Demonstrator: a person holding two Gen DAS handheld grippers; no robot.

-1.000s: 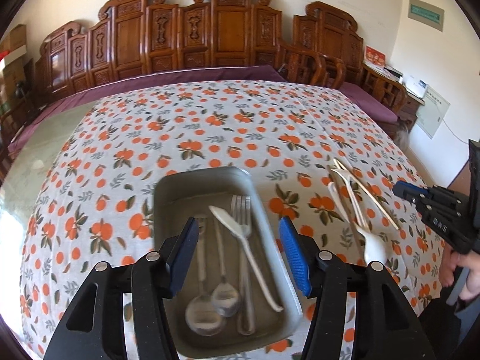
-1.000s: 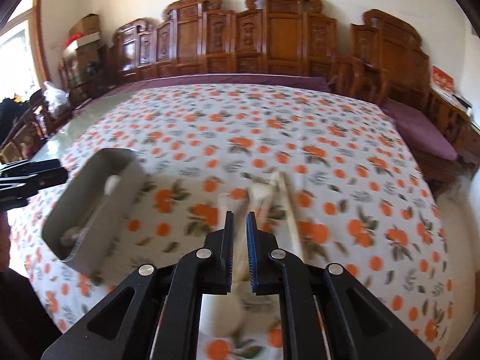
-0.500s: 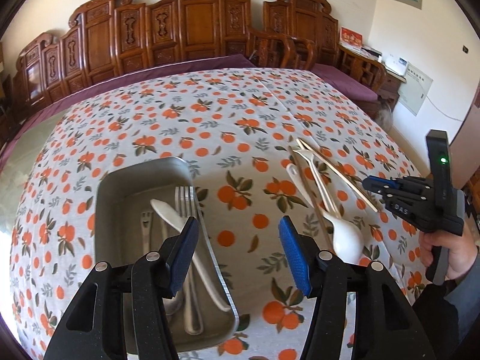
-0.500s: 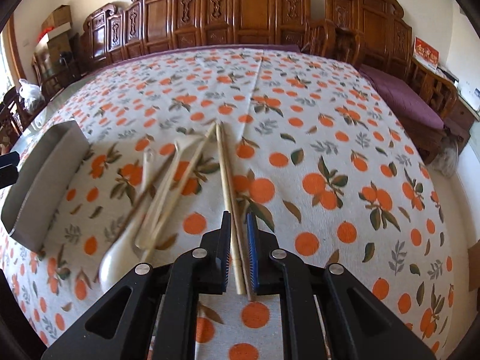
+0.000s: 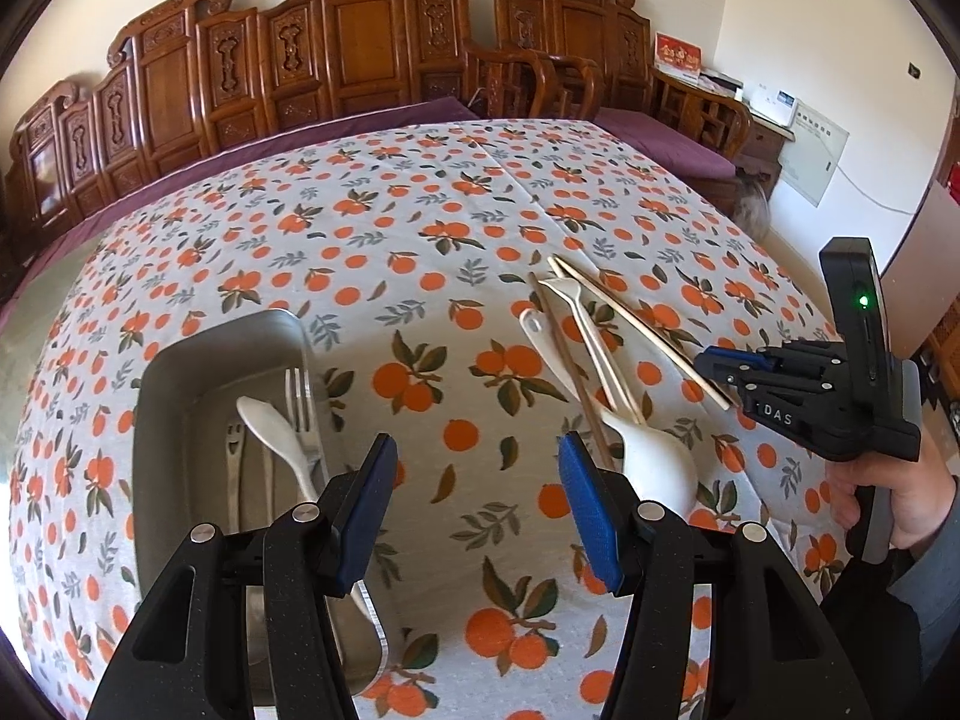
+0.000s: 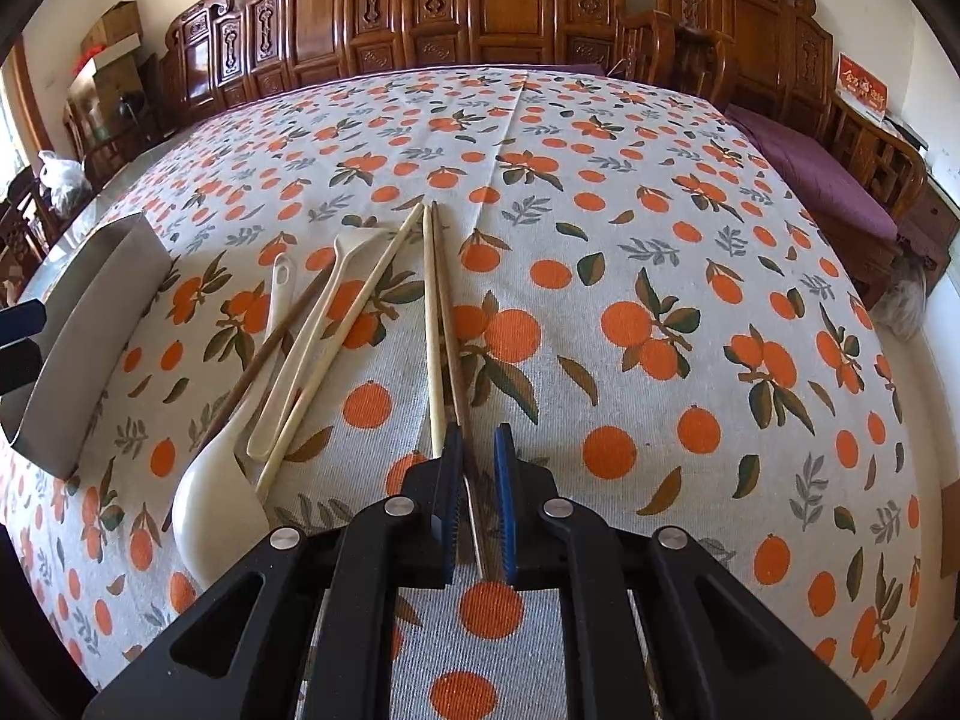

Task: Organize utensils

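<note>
Right gripper [image 6: 478, 468] is straddling the chopstick pair [image 6: 443, 324] near the table's front edge — jaws slightly apart, not clamped. Left gripper [image 5: 477, 504] is hovering beside the metal tray [image 5: 180, 360] — jaws wide apart.

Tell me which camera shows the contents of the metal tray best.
The left wrist view: it looks down into the metal tray, showing a white spoon and a fork inside, partly hidden by the open left tool. The right wrist view shows only the tray's outer wall, nothing inside.
</note>
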